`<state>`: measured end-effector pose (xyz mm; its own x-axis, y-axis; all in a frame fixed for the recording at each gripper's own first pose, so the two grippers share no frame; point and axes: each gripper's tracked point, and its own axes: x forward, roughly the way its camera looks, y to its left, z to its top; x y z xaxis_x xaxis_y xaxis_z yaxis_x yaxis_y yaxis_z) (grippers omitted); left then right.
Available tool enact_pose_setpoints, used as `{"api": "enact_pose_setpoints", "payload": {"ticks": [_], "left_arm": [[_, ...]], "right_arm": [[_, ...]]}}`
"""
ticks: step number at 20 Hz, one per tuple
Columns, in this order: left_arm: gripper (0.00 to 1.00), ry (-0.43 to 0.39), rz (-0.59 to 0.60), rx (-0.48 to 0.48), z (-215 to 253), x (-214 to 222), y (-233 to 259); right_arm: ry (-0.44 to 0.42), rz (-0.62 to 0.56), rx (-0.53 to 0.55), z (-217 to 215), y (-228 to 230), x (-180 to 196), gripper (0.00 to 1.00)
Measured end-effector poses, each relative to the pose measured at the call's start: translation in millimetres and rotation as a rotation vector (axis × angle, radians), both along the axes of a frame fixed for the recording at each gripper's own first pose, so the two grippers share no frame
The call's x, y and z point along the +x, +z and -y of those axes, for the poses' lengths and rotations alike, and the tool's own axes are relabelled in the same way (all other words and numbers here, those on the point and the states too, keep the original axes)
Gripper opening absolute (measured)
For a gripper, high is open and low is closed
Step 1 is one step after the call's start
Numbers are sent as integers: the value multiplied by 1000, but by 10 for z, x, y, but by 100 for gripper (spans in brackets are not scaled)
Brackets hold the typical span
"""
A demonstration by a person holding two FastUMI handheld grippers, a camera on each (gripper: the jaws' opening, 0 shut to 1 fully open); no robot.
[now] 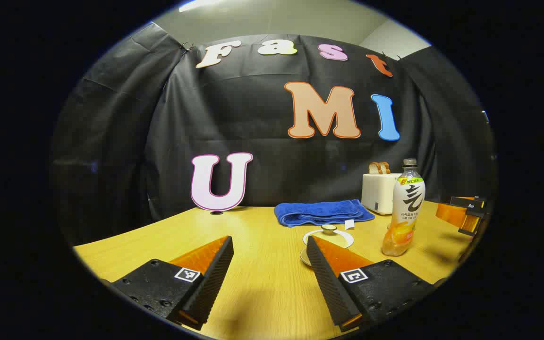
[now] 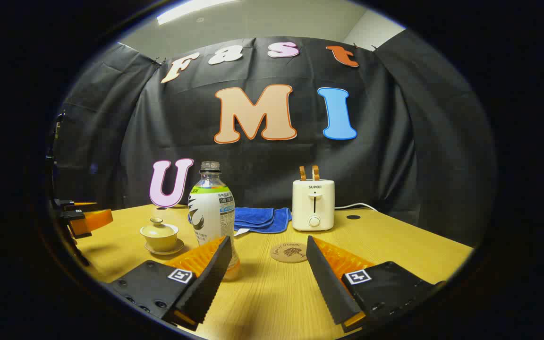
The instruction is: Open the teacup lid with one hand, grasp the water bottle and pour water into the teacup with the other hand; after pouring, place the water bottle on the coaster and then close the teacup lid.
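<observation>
Left tongs are hanging wide apart over the yellow wooden desk, and the small cream lidded teacup is sitting at their 1 o'clock, lid on. Right tongs, apart too, have the upright clear plastic water bottle at 11 o'clock.

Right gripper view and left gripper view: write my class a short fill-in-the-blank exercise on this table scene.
1. The teacup has its lid ____.
2. The folded towel is ____ in colour.
3. The toaster holds ____ slices of bread.
4. The coaster has ____ standing on it.

Missing words: on; blue; two; nothing
</observation>
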<state>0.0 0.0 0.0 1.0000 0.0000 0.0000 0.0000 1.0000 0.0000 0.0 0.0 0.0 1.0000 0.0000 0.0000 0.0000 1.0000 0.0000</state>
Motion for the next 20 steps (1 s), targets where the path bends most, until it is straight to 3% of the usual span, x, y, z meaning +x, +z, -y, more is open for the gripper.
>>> {"api": "enact_pose_setpoints", "payload": {"ticks": [1,2,9,10,11,12,13,20], "left_arm": [[92,0,0,0,-1,3,-7],[92,0,0,0,-1,2,-2],[92,4,1,0,-3,7,-8],[92,4,1,0,-12,9,-12],[92,4,1,0,-14,9,-7],[92,4,1,0,-10,9,-13],[92,4,1,0,-9,12,-4],[91,-27,4,-1,73,33,-5]], "right_arm": [[0,0,0,-3,-2,-1,100],[0,0,0,-2,5,-4,96],[0,0,0,1,5,-3,96],[0,0,0,1,0,-4,100],[0,0,0,1,6,-3,96],[0,0,0,0,1,-6,100],[0,0,0,1,2,-4,96],[1,0,0,6,1,-5,96]]}}
